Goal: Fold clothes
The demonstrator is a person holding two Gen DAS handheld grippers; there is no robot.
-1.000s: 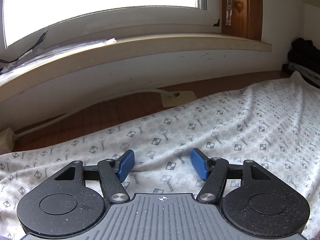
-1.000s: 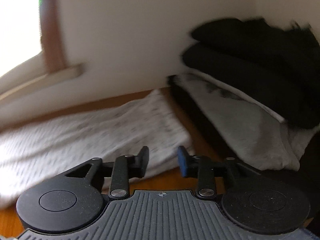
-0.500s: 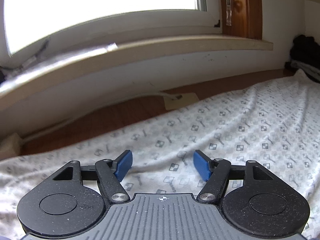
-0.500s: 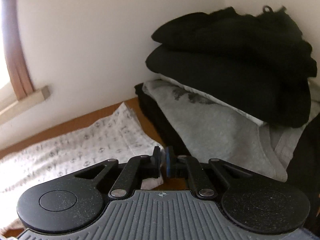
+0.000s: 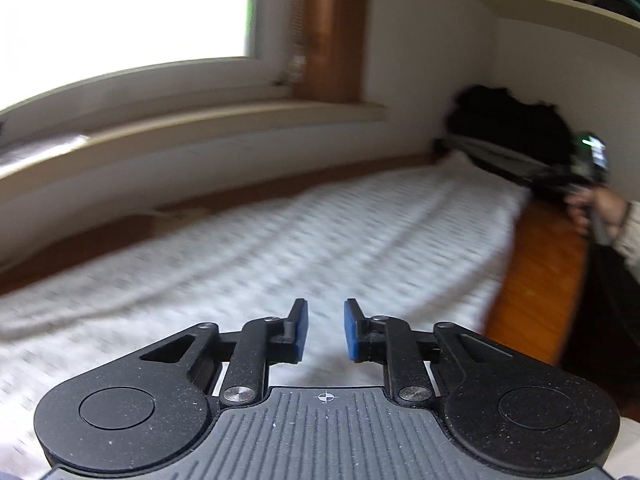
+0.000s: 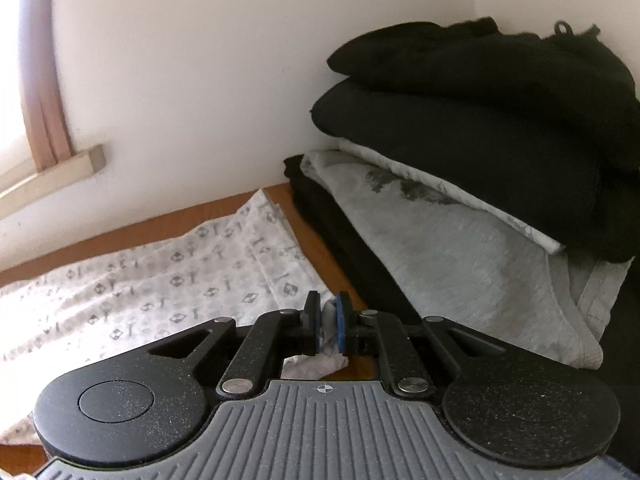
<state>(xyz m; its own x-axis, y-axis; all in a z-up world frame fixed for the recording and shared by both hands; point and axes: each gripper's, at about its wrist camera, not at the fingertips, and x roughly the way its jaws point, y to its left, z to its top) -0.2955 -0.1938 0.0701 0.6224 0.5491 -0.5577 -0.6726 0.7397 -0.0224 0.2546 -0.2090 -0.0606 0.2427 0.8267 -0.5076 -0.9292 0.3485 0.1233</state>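
Note:
A white cloth with a small grey print lies spread over a wooden table. My left gripper hovers over its near part, jaws a narrow gap apart with nothing between them; this view is blurred by motion. In the right wrist view the same cloth stretches left, and my right gripper is shut on its near right corner, a bunch of fabric pinched between the blue pads. In the left wrist view the right gripper shows at the far right, held by a hand.
A stack of folded clothes, black and grey, stands against the wall at the table's right end. A windowsill and window run along the back. A shelf hangs at the upper right. Bare wood shows between cloth and stack.
The right gripper closed on the cloth's corner and now holds it. My left gripper swung right over the cloth and its jaws narrowed from wide open to a small gap.

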